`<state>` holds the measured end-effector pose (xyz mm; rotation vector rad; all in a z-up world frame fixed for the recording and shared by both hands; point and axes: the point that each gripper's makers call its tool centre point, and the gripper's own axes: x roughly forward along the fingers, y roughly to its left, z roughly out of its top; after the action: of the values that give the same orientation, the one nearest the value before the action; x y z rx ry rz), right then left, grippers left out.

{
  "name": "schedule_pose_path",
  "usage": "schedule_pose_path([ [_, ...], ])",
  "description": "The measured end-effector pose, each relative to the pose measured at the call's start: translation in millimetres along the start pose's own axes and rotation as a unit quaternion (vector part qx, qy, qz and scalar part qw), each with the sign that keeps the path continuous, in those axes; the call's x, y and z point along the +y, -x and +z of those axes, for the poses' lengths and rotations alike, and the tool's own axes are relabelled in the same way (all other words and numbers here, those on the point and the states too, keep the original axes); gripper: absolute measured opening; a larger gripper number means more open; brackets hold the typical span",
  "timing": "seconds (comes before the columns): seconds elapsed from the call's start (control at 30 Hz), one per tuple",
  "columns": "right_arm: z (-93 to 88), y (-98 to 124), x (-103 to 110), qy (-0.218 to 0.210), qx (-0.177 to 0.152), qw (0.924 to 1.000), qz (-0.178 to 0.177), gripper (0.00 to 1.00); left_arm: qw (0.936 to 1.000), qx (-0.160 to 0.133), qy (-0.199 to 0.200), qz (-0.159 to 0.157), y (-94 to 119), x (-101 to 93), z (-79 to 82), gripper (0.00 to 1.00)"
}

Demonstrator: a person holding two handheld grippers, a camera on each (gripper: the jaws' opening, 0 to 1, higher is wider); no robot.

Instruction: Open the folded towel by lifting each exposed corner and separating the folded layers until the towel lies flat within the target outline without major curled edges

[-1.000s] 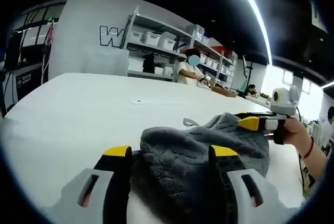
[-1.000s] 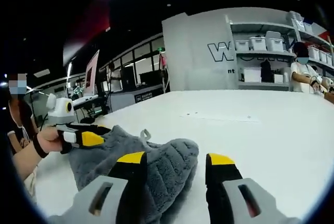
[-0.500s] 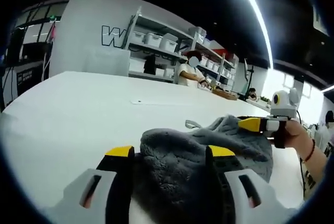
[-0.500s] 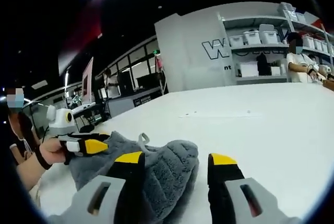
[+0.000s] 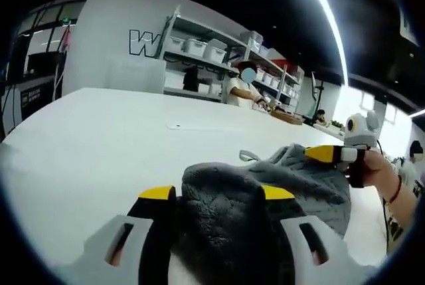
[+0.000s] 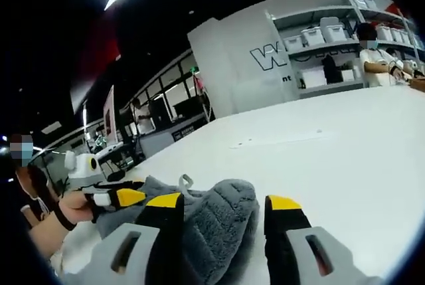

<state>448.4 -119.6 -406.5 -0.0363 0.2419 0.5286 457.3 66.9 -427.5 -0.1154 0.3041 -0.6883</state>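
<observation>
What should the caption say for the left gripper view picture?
Left gripper closing around a bunched grey towel on a white table.

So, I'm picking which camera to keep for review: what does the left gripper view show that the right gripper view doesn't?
Left gripper view alone: the left gripper with the grey towel bunched between its jaws, the right gripper coming in from the right at the towel's far edge, and a long ceiling light strip.

Right gripper view alone: the right gripper, its jaws apart around a towel fold, and dark glass-fronted rooms behind.

Both share the white table, the towel's hanging loop, the lettered wall and shelves of bins.
</observation>
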Motion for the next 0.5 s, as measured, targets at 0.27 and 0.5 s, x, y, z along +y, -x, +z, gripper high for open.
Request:
schedule_pose_path([
  [0.27, -1.9, -5.9, -6.3, -0.031, -0.002, 0.9995, -0.001, 0.30, 1.0000, 0.000, 0.006, 0.008, -1.5, -2.8, -4.7, 0.34],
  [0.5, -10.0, -9.5, -8.6, -0.050, -0.001, 0.9987, -0.004, 0.16, 0.9998, 0.001, 0.015, 0.011, -2.7, -6.4, -12.4, 0.24],
])
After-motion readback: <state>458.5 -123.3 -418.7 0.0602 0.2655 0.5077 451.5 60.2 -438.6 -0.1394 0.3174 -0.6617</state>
